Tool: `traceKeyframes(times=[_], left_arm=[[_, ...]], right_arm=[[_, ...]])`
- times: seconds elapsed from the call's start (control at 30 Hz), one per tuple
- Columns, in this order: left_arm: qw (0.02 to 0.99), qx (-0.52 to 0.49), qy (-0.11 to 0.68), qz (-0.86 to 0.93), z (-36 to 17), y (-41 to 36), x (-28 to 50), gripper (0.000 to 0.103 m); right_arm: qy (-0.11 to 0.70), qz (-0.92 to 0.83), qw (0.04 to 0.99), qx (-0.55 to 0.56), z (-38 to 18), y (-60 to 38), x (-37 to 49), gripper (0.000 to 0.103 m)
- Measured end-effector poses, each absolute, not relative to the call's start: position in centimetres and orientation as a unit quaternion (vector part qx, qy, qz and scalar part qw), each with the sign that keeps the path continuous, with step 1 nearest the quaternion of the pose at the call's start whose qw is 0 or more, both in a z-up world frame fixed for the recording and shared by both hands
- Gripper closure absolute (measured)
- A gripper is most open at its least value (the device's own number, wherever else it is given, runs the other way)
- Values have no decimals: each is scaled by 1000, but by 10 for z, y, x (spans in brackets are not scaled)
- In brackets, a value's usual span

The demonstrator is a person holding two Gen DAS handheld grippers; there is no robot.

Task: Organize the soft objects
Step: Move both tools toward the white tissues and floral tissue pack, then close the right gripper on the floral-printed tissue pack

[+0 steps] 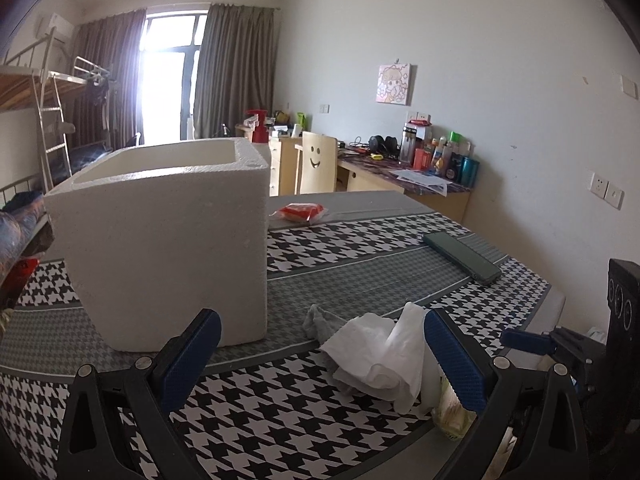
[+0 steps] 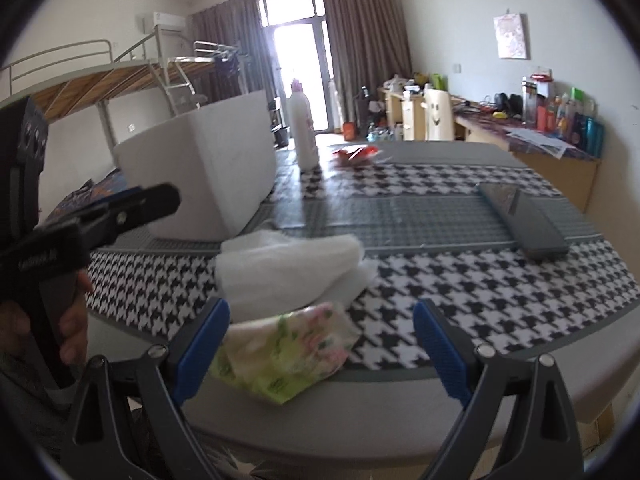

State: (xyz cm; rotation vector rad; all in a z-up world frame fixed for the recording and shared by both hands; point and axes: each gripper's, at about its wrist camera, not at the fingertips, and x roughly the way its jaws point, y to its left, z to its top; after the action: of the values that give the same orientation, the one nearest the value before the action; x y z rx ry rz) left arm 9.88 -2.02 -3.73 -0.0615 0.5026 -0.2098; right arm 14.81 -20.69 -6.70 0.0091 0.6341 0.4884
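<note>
A white foam box (image 1: 168,236) stands open-topped on the houndstooth table; it also shows in the right wrist view (image 2: 204,176). A crumpled white tissue (image 1: 380,356) lies in front of it beside a grey cloth (image 1: 320,322); the tissue also shows in the right wrist view (image 2: 288,268). A floral tissue pack (image 2: 280,356) lies at the table's near edge, partly seen in the left wrist view (image 1: 452,412). My left gripper (image 1: 320,356) is open and empty, the tissue between its fingers. My right gripper (image 2: 322,348) is open and empty over the pack.
A dark green flat case (image 1: 464,256) lies at the right; it also shows in the right wrist view (image 2: 524,220). A red packet (image 1: 300,212) and a white bottle (image 2: 304,128) sit at the far side. The table edge (image 2: 400,412) is close. Desk and bunk bed stand behind.
</note>
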Motion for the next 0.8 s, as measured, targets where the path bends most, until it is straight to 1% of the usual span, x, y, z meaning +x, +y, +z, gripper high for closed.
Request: traceKeyframes(times=[0.67, 0.7, 0.73, 0.8], left_arm=[[957, -24, 269, -103, -45, -24, 105, 1], [957, -23, 269, -101, -46, -25, 105, 1], [957, -22, 271, -101, -47, -26, 106, 1], [955, -20, 276, -104, -48, -28, 108, 1]], right_arm=[[343, 283, 896, -13, -91, -188, 145, 8], [343, 283, 896, -10, -91, -189, 145, 9], [345, 284, 895, -7, -92, -190, 145, 17], [349, 288, 892, -3, -93, -191, 145, 21]])
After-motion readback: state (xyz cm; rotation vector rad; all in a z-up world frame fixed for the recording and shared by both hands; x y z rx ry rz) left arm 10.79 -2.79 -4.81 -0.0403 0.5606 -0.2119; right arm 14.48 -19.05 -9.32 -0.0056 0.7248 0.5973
